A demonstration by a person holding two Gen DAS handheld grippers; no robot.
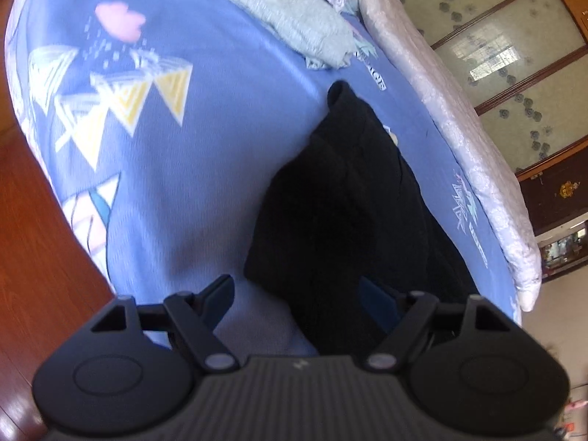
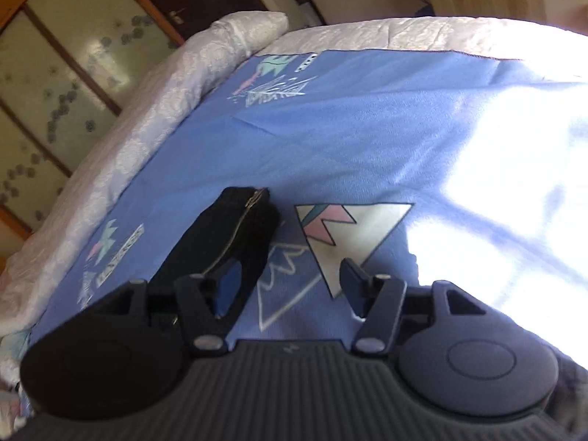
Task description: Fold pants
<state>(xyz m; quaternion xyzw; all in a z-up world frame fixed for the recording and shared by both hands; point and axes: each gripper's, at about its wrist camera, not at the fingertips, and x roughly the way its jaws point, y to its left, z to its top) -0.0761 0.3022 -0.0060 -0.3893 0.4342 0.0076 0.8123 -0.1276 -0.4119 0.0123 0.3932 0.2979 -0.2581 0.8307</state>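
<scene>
Where the left wrist view looks down along its fingers, we see the left hand-held gripper (image 1: 299,303) poised low over the bed, its jaws spread wide. The black pants (image 1: 349,220) lie in a long folded bundle on the blue patterned bedsheet (image 1: 205,191), running away from the camera toward the far side of the bed. The near end of the bundle falls between the two fingers; the right-side pad (image 1: 378,303) shows against the dark cloth, though we cannot tell whether it touches it. The left-side finger (image 1: 217,294) stands over bare sheet, apart from the fabric.

From the right wrist view, we see the right hand-held gripper (image 2: 290,288) likewise released, tilted and angled across the sheet (image 2: 330,139). The pants (image 2: 228,235) appear as a compact dark bundle with a metal zipper (image 2: 239,228) running along its top. The bundle lies to the left of the jaws, with the left-side pad (image 2: 229,286) in front of its near end; the space between the fingers shows only printed sheet.

A pale green blanket (image 1: 294,18) is heaped at the far end of the bed, well apart from the pants. A white quilted cover (image 2: 121,136) borders the sheet, beside a wardrobe with patterned glass panels (image 1: 514,58).
</scene>
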